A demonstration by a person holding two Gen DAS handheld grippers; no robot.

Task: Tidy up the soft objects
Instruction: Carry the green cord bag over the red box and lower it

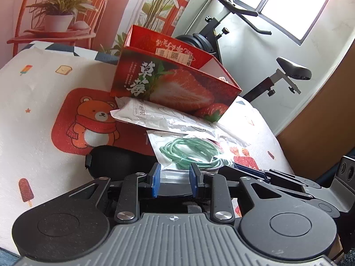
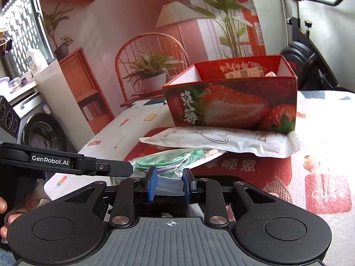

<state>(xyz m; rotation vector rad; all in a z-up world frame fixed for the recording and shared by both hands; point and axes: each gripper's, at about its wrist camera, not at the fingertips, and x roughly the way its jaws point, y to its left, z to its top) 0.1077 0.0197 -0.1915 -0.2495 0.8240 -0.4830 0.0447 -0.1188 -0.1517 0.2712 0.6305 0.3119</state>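
Both claws on the same item right now: the clear bag with the green cable (image 1: 195, 153) coiled inside. Left claw (image 1: 175, 180) is pinching the bag's near edge, plastic clamped between the blue pads; right claw (image 2: 170, 182) is pinching the same edge from the other side, jaws narrow, film visibly caught between them. Bag looks lifted at the near end, with its far end tucked under the white flat pouch (image 1: 155, 115), which leans against the front of the strawberry box (image 1: 177, 84). Black soft case (image 1: 111, 158) sits on the bear-print cloth (image 1: 33, 102) just left of the bag, untouched. I read this as the carry step: bag grasped, not yet in the box. Next I need to raise it above the box's front wall, keep both grips level so the film doesn't slip or drag the pouch, then move over the open top and let go.
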